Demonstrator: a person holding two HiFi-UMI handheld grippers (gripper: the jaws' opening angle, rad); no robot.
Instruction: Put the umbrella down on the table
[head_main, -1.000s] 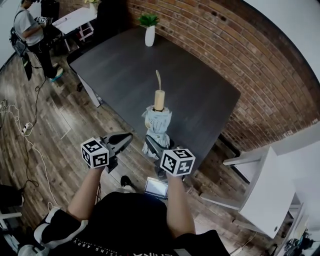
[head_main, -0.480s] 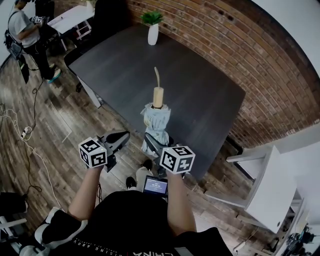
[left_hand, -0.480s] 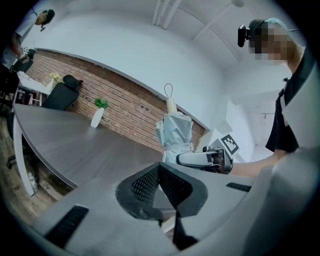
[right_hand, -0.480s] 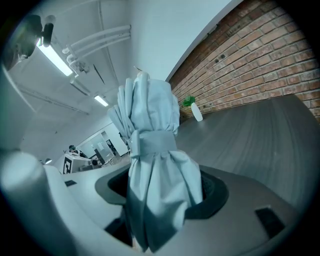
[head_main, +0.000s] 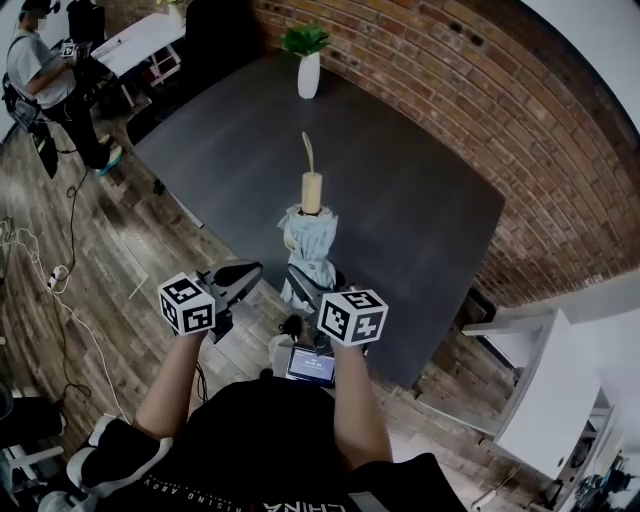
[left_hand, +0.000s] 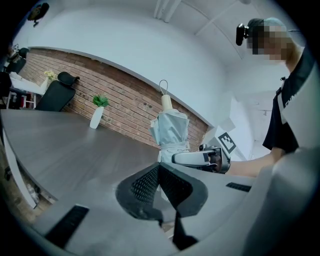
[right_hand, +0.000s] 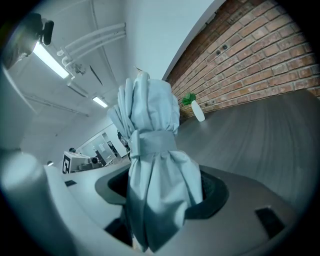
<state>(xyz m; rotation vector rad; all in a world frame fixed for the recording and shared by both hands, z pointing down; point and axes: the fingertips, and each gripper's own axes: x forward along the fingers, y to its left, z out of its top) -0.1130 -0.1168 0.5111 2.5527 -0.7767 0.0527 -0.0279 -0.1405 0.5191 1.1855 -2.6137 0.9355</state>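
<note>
A folded pale blue umbrella (head_main: 309, 246) with a wooden handle (head_main: 311, 191) stands upright in the air over the near edge of the dark grey table (head_main: 400, 200). My right gripper (head_main: 303, 288) is shut on its lower fabric; in the right gripper view the umbrella (right_hand: 152, 170) fills the space between the jaws of that gripper (right_hand: 160, 195). My left gripper (head_main: 243, 274) hovers to the left of it, shut and empty. In the left gripper view its pads meet at the left gripper's tip (left_hand: 158, 169), with the umbrella (left_hand: 171, 131) and the right gripper (left_hand: 200, 158) just beyond.
A white vase with a green plant (head_main: 308, 66) stands at the table's far end. A brick wall (head_main: 480, 90) runs along the right. A white cabinet (head_main: 540, 390) is at the lower right. A person (head_main: 40, 70) stands at the back left by a white desk (head_main: 140, 40).
Both grippers and the umbrella have come forward toward the table; the table's near edge now lies closer beneath them. Neither grip has changed.
</note>
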